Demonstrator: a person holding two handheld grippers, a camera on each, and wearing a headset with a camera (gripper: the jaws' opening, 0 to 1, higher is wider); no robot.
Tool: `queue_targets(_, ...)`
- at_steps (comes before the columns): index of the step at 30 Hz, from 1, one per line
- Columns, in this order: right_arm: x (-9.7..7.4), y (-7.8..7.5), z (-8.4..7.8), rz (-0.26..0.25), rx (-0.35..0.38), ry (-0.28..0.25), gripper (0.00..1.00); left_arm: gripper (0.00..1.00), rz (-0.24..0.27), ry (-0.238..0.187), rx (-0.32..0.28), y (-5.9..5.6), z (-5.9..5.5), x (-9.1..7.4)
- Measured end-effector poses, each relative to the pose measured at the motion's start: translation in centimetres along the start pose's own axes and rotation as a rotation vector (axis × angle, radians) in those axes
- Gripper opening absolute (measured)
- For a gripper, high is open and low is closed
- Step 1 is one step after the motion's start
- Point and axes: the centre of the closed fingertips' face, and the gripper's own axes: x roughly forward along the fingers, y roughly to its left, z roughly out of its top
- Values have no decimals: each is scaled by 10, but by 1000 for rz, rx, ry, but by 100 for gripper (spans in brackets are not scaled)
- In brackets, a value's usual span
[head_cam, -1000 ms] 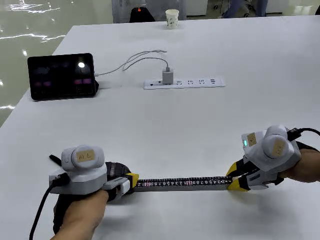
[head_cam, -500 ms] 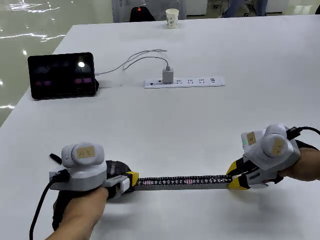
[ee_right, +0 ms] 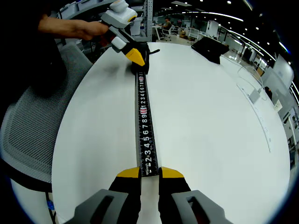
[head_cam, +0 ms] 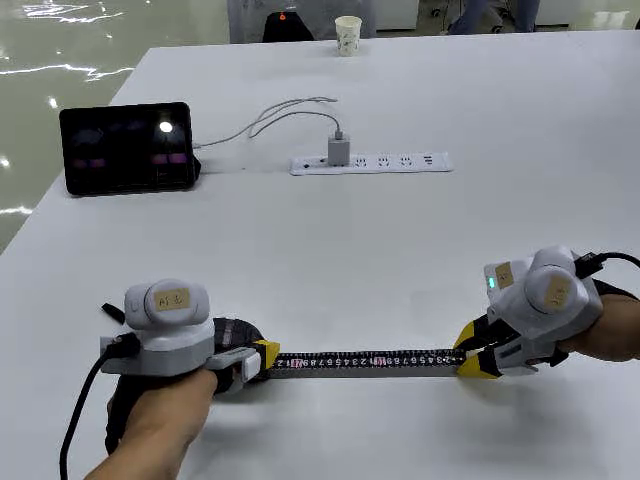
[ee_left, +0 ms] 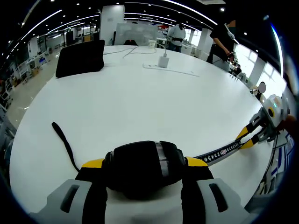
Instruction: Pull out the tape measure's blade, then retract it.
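From the near edge of a white table (head_cam: 330, 250), the head view looks forward and down, with the left gripper (head_cam: 258, 358) at lower left and the right gripper (head_cam: 470, 350) at lower right. The left gripper view sits close behind the tape measure (ee_left: 142, 165), facing across the table. The right gripper view looks along the blade (ee_right: 145, 121) toward the left gripper. All three views share the blade.
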Motion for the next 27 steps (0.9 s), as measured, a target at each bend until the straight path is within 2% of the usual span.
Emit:
queue_targets(14, 0, 1, 0, 4, -11, 14, 10, 59, -7, 5, -3, 0, 0, -1)
queue_targets(27, 6, 0, 11, 11, -16, 1, 10, 59, -16, 9, -9, 0, 0, -1)
